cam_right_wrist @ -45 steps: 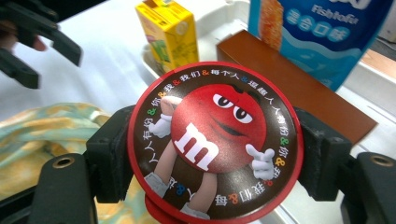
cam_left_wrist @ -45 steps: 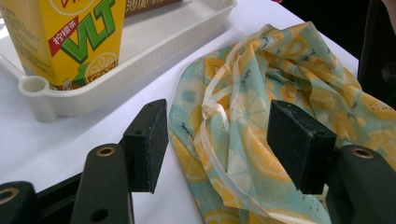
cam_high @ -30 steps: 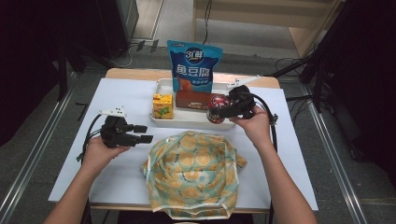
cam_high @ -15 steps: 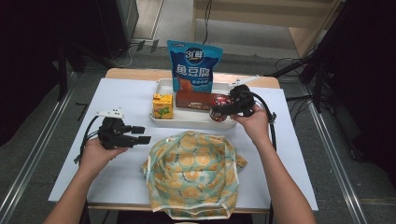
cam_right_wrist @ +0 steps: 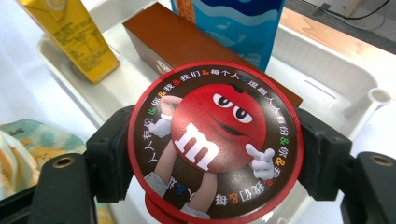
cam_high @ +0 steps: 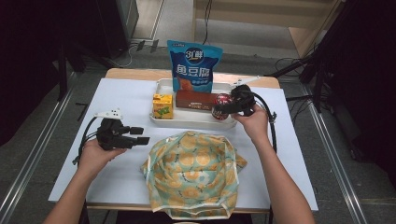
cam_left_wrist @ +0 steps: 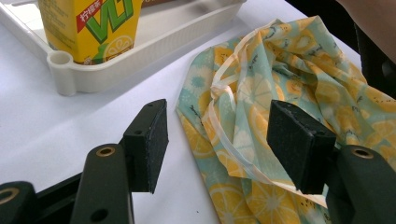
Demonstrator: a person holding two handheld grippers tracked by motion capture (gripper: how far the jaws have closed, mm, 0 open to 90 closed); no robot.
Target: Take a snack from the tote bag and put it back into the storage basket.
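White table [cam_high: 121, 98], one tray [cam_high: 187, 117], right gripper [cam_high: 229, 108] clamping one candy tub [cam_right_wrist: 215, 140], left gripper [cam_high: 137, 135] agape, one bag [cam_high: 194, 172].

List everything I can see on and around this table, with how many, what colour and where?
Table: one, white top, centre.
Tray: one, white, far middle of the table.
Snack bag: one, blue, upright at the tray's back.
Drink carton: one, yellow, tray's left end.
Box: one, brown, lying mid-tray.
Candy tub: one, red lid, between the right tool's jaws at the tray's right end.
Cloth bag: one, teal with orange lemons, near edge.
Left tool: one, black, open, beside the cloth bag.
Right tool: one, black, shut on the tub.
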